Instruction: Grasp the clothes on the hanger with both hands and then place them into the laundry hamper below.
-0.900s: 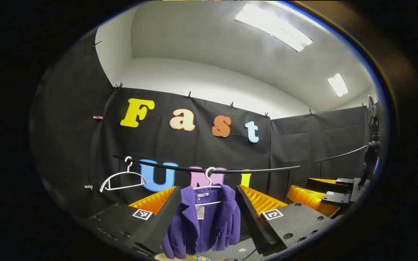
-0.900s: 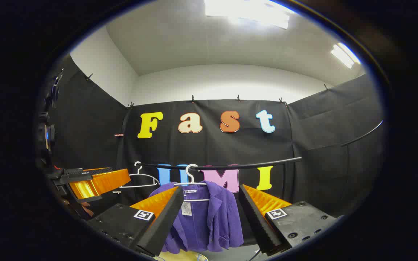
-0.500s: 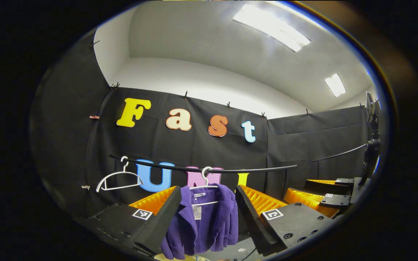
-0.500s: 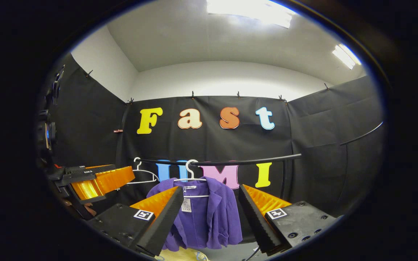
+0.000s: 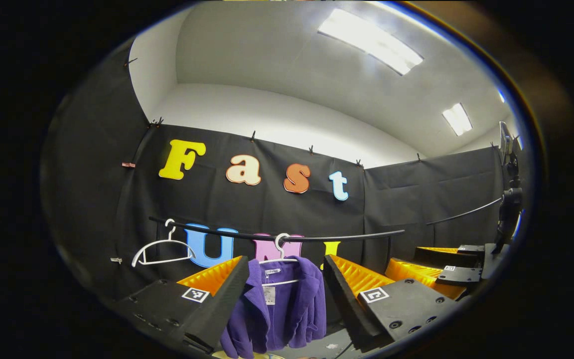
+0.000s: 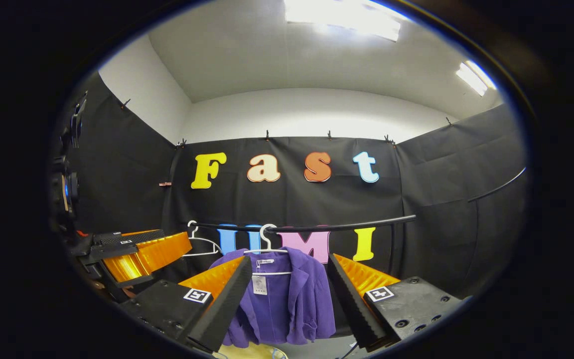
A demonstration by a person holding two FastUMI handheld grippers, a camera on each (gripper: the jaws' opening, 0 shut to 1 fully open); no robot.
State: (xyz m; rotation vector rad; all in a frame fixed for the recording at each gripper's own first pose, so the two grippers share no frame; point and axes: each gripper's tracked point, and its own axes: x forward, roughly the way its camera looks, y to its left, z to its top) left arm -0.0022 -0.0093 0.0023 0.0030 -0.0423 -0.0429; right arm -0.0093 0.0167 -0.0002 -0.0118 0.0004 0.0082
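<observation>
A purple jacket is seen hanging on a white hanger, which is hooked over a black rail in front of the booth's black wall. In the left gripper view, the left gripper is held with its 2 fingers spread wide, and the jacket is framed in the gap between them, well apart from both. A second, bare white hanger is hung further along the rail. In the right gripper view, the right gripper is likewise held spread, nothing being pinched, with the jacket centred beyond its fingers. The pale yellow rim of the laundry hamper is glimpsed below the jacket.
</observation>
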